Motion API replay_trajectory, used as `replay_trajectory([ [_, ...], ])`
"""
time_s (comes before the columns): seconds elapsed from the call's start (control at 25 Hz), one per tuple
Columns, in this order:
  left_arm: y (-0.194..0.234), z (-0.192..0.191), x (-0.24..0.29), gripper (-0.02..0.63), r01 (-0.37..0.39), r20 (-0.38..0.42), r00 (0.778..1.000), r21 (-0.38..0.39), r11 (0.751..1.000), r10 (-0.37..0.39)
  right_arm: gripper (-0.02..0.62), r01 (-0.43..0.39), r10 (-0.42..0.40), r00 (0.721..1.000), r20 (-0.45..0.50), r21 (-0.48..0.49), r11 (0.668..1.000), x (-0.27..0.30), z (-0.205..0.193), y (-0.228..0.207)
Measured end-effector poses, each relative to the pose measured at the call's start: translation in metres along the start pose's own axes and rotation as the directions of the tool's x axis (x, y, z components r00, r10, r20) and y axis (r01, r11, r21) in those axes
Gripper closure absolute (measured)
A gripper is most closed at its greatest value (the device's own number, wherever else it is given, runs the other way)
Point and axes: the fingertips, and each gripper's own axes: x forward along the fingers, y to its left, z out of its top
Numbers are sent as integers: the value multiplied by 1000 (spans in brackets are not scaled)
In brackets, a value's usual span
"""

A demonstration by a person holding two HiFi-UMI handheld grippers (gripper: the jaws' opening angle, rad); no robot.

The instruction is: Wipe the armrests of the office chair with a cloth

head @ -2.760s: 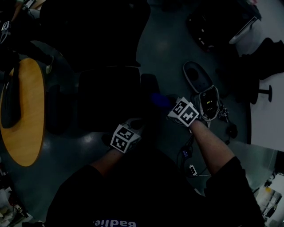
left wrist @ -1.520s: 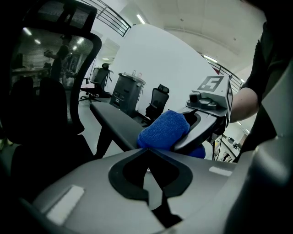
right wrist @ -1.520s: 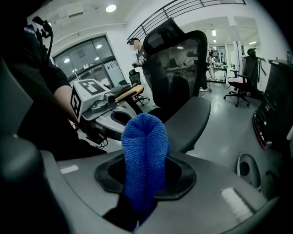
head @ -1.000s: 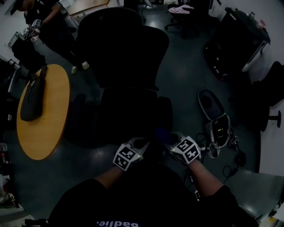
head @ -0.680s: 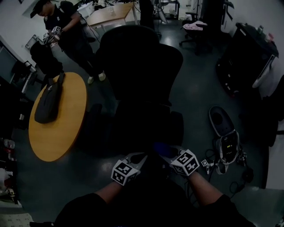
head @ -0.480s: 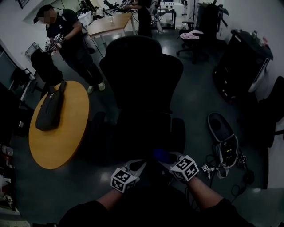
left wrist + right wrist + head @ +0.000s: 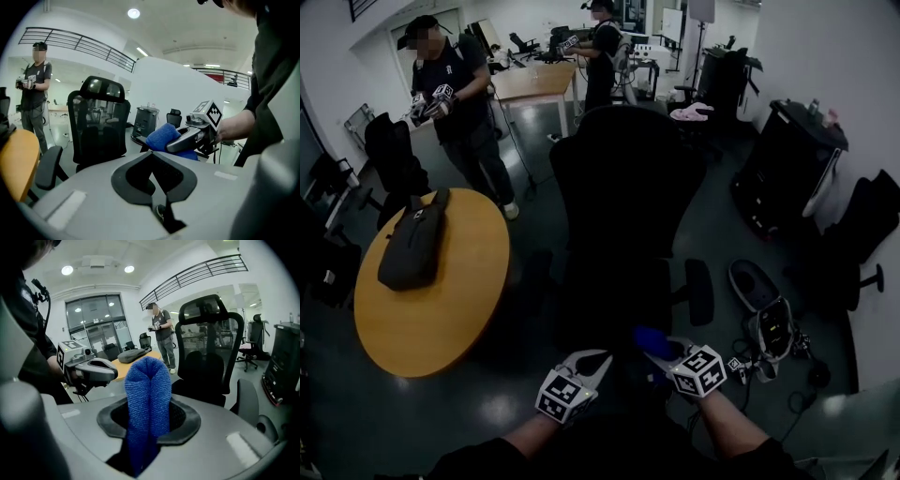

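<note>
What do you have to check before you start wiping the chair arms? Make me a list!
1. Cloth held tight: ok. The blue cloth is clamped in the right gripper.
2. Other gripper free: ok. The left gripper has its jaws together with nothing between them.
3. Chair within reach: ok, probably. The office chair stands straight ahead, with its seat just beyond both grippers.
4. Cloth on an armrest: not ok. It is held in the air, apart from the right armrest.
5. Nobody in the way: ok. The nearest person stands beyond the round table, away from the chair.
</note>
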Motion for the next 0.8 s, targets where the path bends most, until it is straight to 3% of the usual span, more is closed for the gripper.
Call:
replay_trajectory([
  [0.12,-3,-17,-31,589,44,8,999,39,998,-44,465,41,-42,999,-22,-11,999,8,-6,36],
  [0.4,-29,-36,-77,589,121,57,991,32,992,-123,465,79,-80,995,-60,-18,997,4,-22,106],
  [0.8,-28,-24,-126,589,72,150,986,-7,997,-70,465,73,-68,995,67,-88,993,-13,-3,166],
])
